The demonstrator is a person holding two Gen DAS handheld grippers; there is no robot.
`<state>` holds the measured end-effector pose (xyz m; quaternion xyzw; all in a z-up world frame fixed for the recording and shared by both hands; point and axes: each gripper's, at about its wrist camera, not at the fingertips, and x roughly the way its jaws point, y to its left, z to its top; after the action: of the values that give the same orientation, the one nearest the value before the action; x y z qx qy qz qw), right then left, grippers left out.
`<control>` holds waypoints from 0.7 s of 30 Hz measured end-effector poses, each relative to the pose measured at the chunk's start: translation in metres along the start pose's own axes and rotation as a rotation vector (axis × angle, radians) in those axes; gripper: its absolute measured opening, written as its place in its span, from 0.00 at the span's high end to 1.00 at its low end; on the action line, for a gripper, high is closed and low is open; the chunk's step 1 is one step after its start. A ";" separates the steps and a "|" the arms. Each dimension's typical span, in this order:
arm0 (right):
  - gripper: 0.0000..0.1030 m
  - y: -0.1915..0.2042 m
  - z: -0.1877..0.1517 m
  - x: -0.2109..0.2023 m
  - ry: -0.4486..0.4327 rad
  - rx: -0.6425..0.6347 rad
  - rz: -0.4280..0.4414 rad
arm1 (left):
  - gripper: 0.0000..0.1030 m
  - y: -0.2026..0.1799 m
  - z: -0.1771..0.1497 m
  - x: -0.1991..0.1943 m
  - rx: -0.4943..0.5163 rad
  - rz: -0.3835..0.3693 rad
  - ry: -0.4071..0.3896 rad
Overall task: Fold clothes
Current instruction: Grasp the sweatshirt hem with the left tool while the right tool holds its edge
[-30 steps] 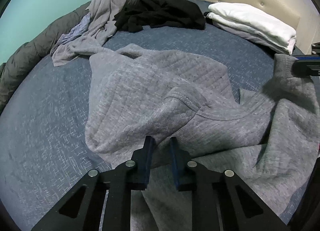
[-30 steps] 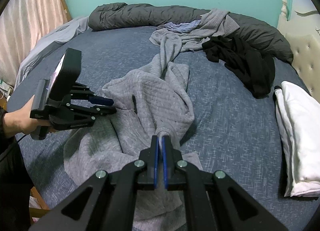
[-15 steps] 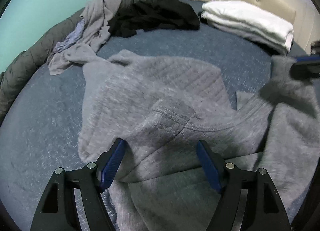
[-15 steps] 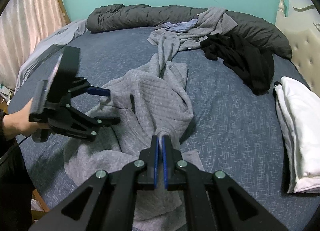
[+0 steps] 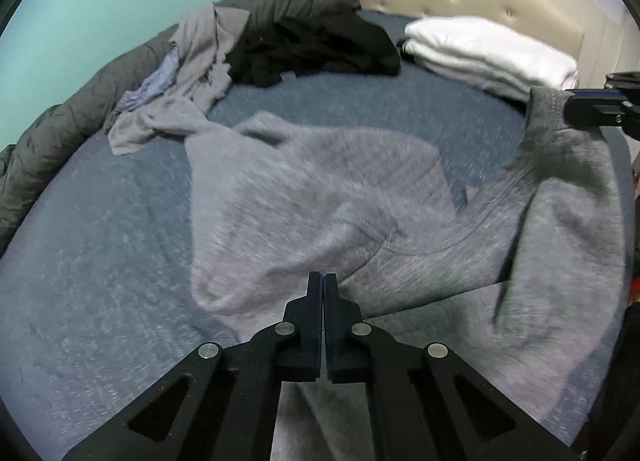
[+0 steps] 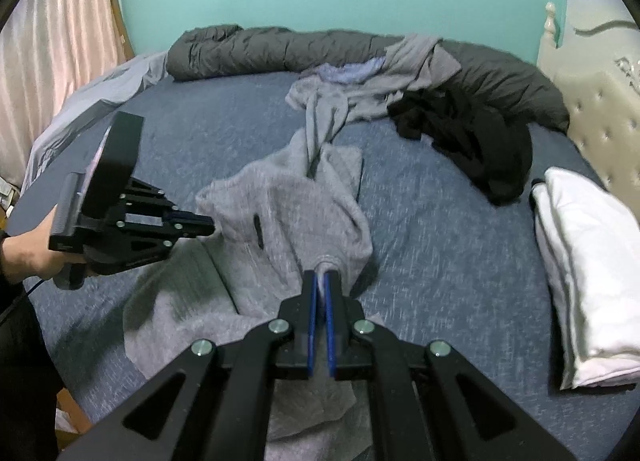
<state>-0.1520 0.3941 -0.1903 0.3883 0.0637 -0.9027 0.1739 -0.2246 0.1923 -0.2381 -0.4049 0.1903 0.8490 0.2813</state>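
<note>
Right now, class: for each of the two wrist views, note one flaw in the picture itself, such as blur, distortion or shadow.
Left wrist view: motion blur smears the grey sweater, and the fisheye bows the bed. Right wrist view: mostly sharp, with dark corners; the left gripper throws a shadow onto the sweater below.

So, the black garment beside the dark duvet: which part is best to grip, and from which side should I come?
Probably its loose end nearest the folded white stack. The black garment is crumpled, its far side against the duvet and grey clothes, but that end lies on bare blue sheet. Come from the open sheet side, jaws pointing down.
</note>
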 end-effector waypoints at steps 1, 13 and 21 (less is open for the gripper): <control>0.97 0.002 0.004 -0.006 -0.014 -0.004 0.004 | 1.00 0.002 0.001 -0.006 -0.003 0.001 -0.009; 0.97 0.016 0.004 -0.027 -0.010 -0.054 0.009 | 0.43 -0.004 -0.002 0.018 -0.026 0.015 0.070; 0.97 -0.001 -0.011 -0.016 0.001 -0.029 0.018 | 0.39 -0.004 0.008 0.050 0.032 0.015 0.090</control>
<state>-0.1347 0.4016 -0.1862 0.3866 0.0734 -0.9000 0.1874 -0.2519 0.2159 -0.2733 -0.4367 0.2194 0.8288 0.2724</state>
